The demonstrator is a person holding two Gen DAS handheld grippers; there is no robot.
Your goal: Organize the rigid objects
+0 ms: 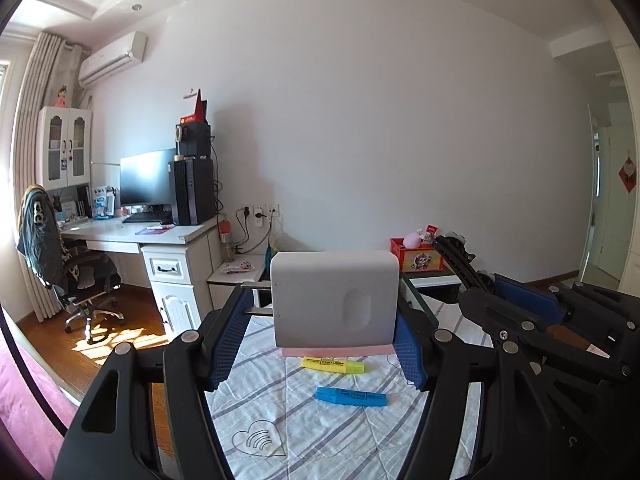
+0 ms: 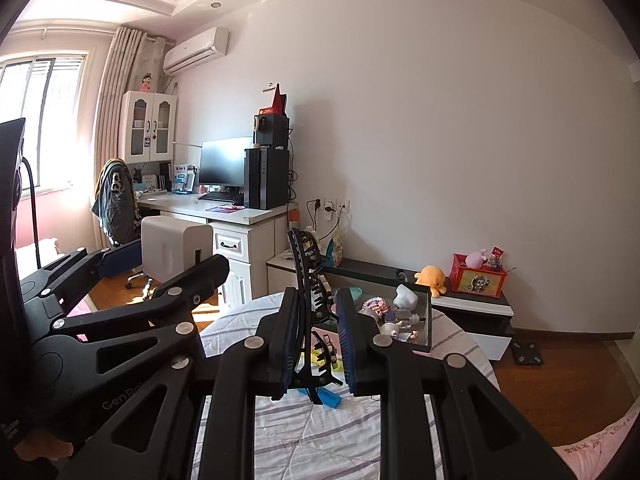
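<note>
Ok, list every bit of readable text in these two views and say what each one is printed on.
"GenRo": partial embossed brand on the left gripper arm, rest cut off.
Yellow highlighter: black label print, too small to read.
Blue highlighter: label print, blurred.
Red storage box: a cartoon picture, no legible words.
Red door hanging: character unreadable.

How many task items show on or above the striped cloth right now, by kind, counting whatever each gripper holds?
Highlighters: 2, yellow highlighter and blue highlighter, lying on the striped cloth
White blocks: 1, white block in the left gripper
Black hair claws: 1, black hair claw in the right gripper
Total: 4
</note>
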